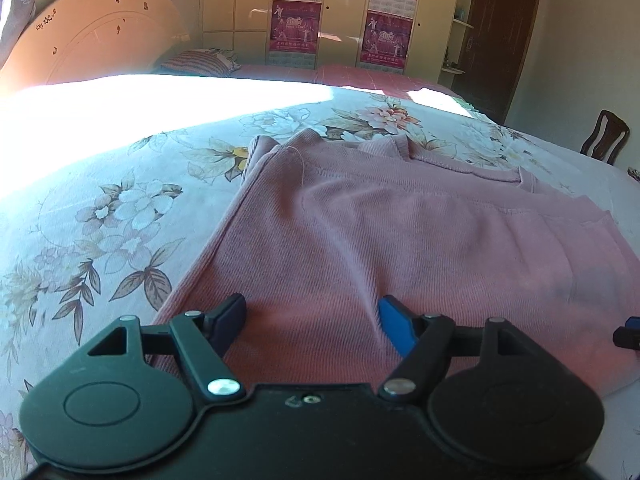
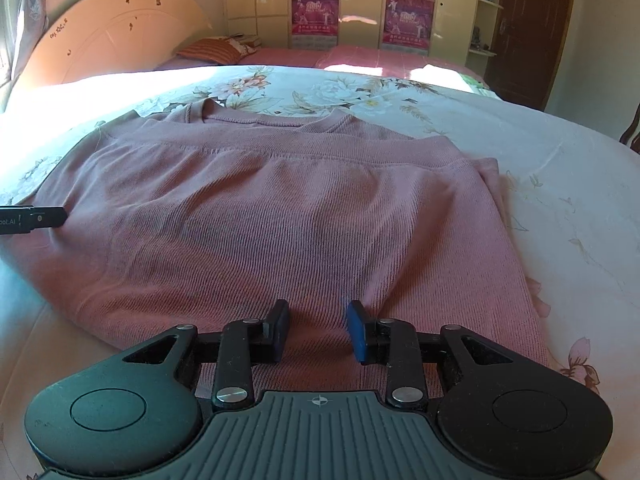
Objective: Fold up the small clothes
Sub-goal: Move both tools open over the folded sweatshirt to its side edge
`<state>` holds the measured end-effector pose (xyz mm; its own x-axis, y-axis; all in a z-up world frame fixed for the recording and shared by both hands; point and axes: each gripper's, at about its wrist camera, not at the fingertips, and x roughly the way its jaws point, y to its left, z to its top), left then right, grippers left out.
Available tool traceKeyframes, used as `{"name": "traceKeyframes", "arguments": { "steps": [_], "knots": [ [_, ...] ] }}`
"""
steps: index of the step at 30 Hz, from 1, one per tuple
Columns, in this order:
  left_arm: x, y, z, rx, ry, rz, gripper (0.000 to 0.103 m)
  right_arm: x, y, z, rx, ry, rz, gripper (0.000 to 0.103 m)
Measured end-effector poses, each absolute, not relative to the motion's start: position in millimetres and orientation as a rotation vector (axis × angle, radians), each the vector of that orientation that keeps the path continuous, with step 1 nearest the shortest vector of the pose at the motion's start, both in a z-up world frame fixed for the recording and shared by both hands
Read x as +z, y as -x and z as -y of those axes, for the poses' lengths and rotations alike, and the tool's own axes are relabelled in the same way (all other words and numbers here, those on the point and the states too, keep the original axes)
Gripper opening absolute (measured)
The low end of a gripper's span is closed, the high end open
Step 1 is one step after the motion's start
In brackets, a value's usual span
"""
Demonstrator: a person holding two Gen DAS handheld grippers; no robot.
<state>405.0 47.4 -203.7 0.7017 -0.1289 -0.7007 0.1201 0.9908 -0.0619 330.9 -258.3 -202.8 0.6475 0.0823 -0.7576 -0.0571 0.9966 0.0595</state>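
Left claw [image 1: 310,320] gapes wide, right claw [image 2: 318,330] narrower, both angled downward, gripping nothing

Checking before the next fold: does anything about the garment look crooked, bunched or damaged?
Slightly. The pink knit top lies folded on the floral bedspread, but a loose thread trails near its far left corner and its right edge sticks out unevenly. No damage shows.

Bed sheet [image 1: 80,92] near headboard washed out white by sun, flowers lost there. Chair [image 1: 604,136] cut off by right edge. Posters [image 2: 316,12] on cupboard: words too small to read. Pink top [image 1: 360,240] near edge hidden under left gripper [image 1: 312,322] body.
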Motion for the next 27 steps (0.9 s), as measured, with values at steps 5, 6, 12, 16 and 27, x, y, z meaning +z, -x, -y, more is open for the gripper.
{"name": "traceKeyframes", "arguments": {
  "steps": [5,6,12,16,27],
  "knots": [
    [-202,-396,-57,-0.095,0.006,-0.788,0.069,-201,-313,264,0.073,-0.062,-0.859,0.031],
    [-199,-393,-61,-0.095,0.029,-0.785,0.069,-196,-307,271,0.065,-0.11,-0.832,0.031],
    [-210,-387,-72,-0.08,0.013,-0.803,0.071,-206,-300,292,-0.025,-0.083,-0.87,0.031],
    [-209,-385,-73,-0.081,0.003,-0.808,0.071,-205,-296,292,-0.048,-0.035,-0.896,0.031],
    [-196,-378,-68,-0.054,0.038,-0.809,0.072,-179,-297,285,-0.007,-0.129,-0.857,0.031]
  ]
}}
